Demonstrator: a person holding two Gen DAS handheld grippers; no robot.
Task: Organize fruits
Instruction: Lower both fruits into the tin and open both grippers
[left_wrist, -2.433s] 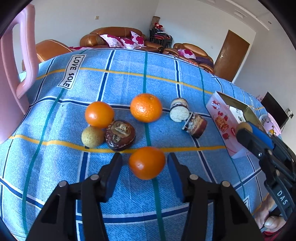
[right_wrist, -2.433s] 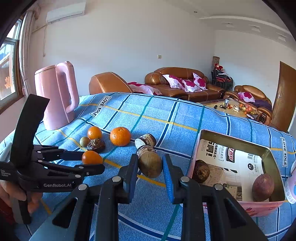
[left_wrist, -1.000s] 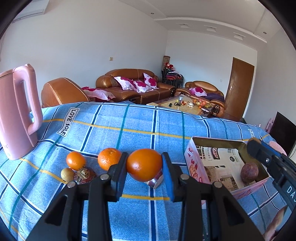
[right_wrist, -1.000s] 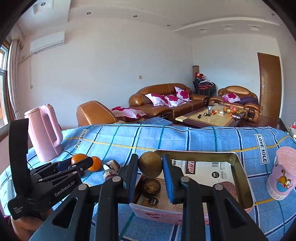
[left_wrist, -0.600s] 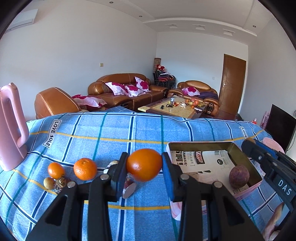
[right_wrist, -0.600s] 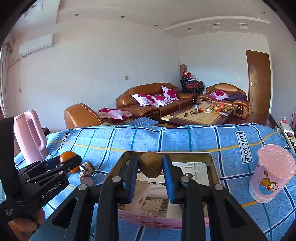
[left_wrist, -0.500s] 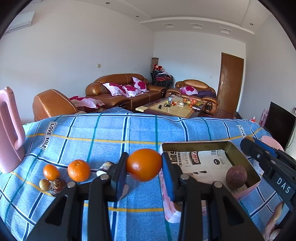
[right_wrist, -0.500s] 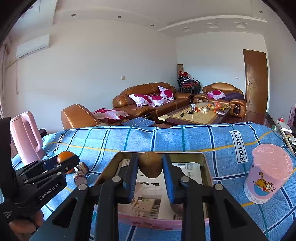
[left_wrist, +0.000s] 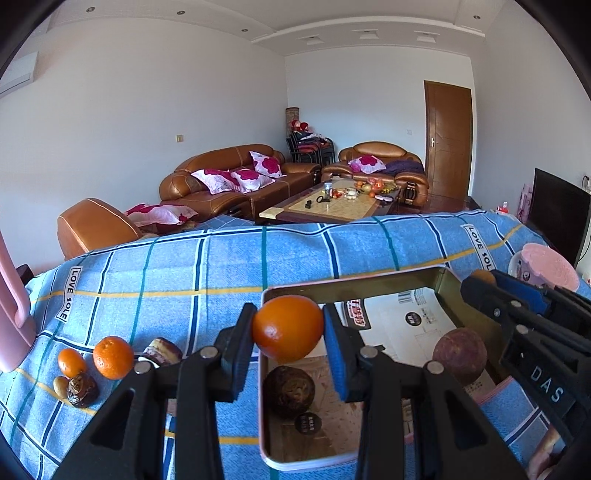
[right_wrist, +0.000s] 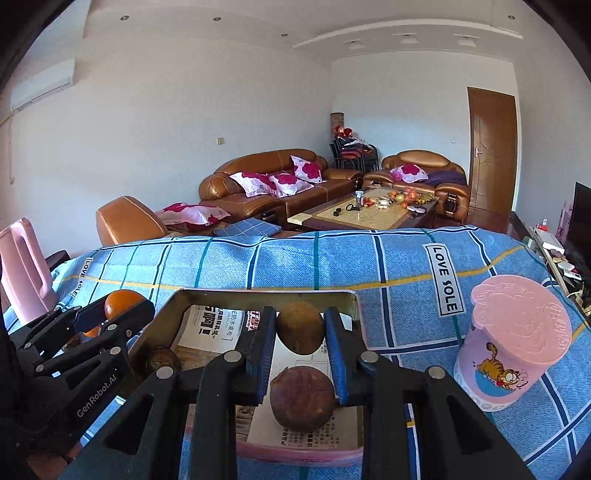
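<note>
Orange fruit fills my left claw (left_wrist: 288, 330): the pads are clamped on an orange (left_wrist: 287, 328), and over the last couple of seconds I have carried it off the blue checked cloth (left_wrist: 207, 280) to hang above the near left corner of the box (left_wrist: 263, 369). Just below it in the box sits a dark brown fruit (left_wrist: 289, 392); a purple one (left_wrist: 460, 356) lies off to its right. My right claw (right_wrist: 300, 334) is clamped on a small brown fruit (right_wrist: 300, 332), now above the box too, with that purple fruit directly beneath. Both loads look ready to be let go. Behind and left of my left claw, two oranges (left_wrist: 112, 357) and some small pieces remain on the cloth, so sorting is unfinished.
</note>
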